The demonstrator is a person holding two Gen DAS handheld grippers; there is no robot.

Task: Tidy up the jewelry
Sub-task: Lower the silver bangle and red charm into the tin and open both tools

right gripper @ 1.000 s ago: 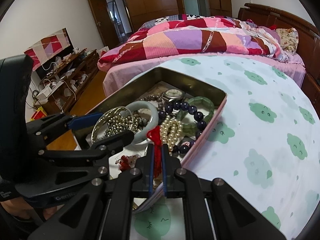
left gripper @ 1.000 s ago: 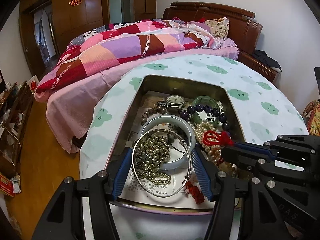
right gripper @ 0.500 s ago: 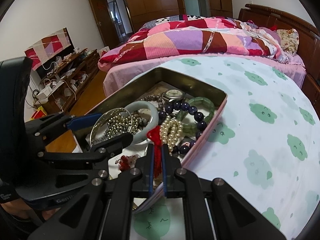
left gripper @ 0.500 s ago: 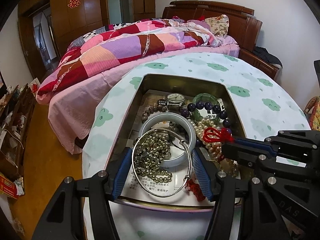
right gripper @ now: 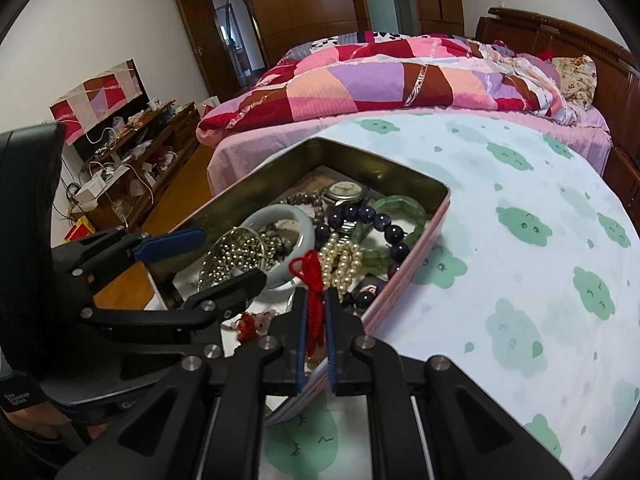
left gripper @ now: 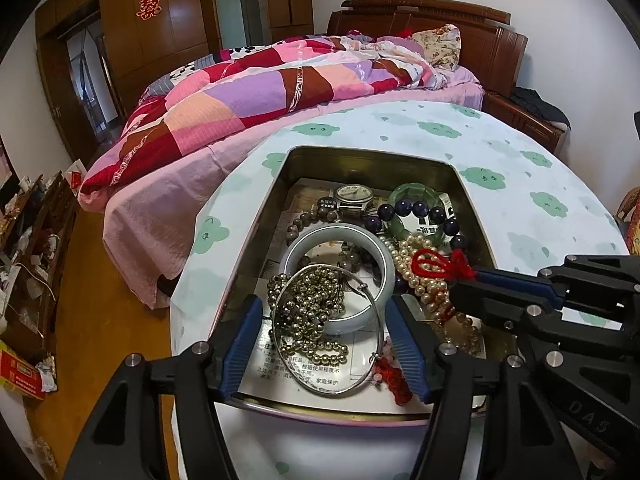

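Two bangles [left gripper: 338, 278], one watch [left gripper: 354, 197], one tin [left gripper: 376, 162]

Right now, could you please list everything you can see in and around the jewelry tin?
tin: one, gold inside and pink outside, on the table.
table: one, white cloth with green prints.
watch: one, silver, far end of tin.
green bangle: one, far right of tin.
dark bead bracelet: one, navy, over green bangle.
pale bangle: one, middle of tin.
silver bangle: one, near end.
metallic bead strand: one, inside silver bangle.
pearl strand: one, cream, right side.
red cord: one, in right tongs.
bed: one, patchwork quilt, behind.
left tongs: open, over silver bangle.
right tongs: shut on red cord.
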